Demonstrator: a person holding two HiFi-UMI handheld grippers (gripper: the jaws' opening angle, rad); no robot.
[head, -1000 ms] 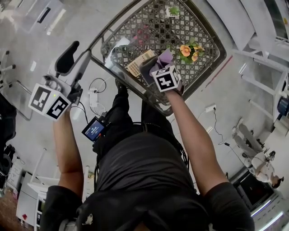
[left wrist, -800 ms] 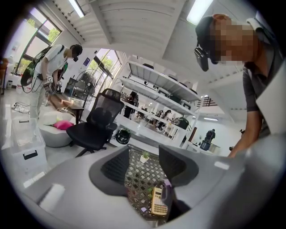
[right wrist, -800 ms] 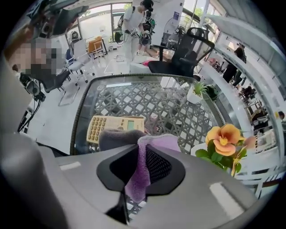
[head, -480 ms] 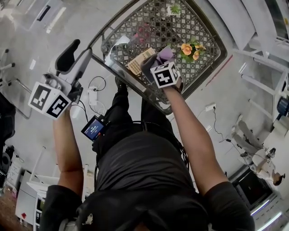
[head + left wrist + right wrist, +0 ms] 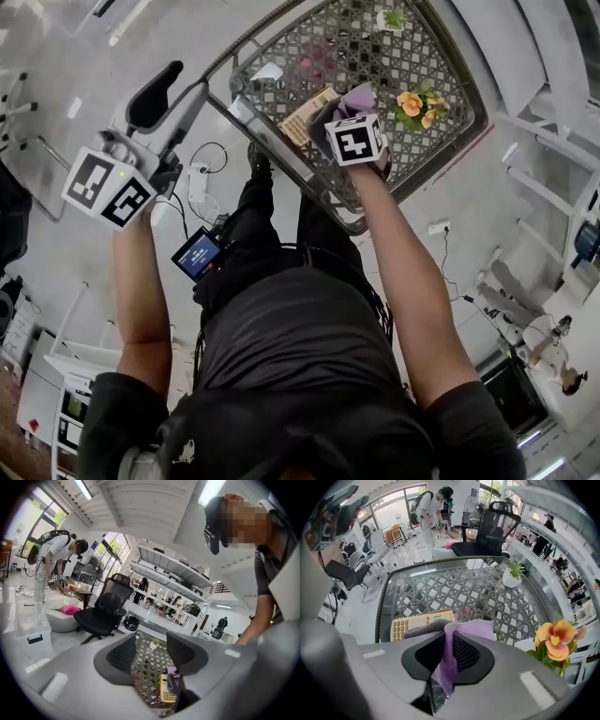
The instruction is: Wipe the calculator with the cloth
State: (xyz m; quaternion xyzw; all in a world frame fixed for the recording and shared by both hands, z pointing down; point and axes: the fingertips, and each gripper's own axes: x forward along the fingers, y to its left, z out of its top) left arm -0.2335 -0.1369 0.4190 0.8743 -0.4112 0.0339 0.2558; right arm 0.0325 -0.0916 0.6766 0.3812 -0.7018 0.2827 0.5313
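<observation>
- Our right gripper (image 5: pixel 447 654) is clenched on the purple cloth (image 5: pixel 465 631). The jaws pinch a fold of it, and the rest bunches up past the tips.
- From the head view, the right gripper (image 5: pixel 349 111) is out over the lattice table (image 5: pixel 281 157), with the cloth (image 5: pixel 359 96) sticking out in front of it.
- The calculator (image 5: pixel 421 619) lies flat on the table (image 5: pixel 464 590), keys up, beige, near the edge closest to us. The cloth covers its near long edge in the right gripper view, but we honestly can't tell if it's actually pressing on it or just hanging above.
- In the head view the calculator (image 5: pixel 309 114) sits just left of the cloth.
- Our left gripper (image 5: pixel 173 98) is held well off to the left, over the floor rather than the table.
- Its jaws are spread apart with nothing between them. The left gripper (image 5: pixel 150 656) view just shows the calculator (image 5: pixel 165 689) and cloth (image 5: pixel 174 678) far off through the gap.
- An orange flower (image 5: pixel 555 637) stands near the right side of the table, and a small potted plant (image 5: pixel 513 573) sits toward the far side. Both are well apart from the calculator.
- A black office chair (image 5: pixel 497 522) stands beyond the table.
</observation>
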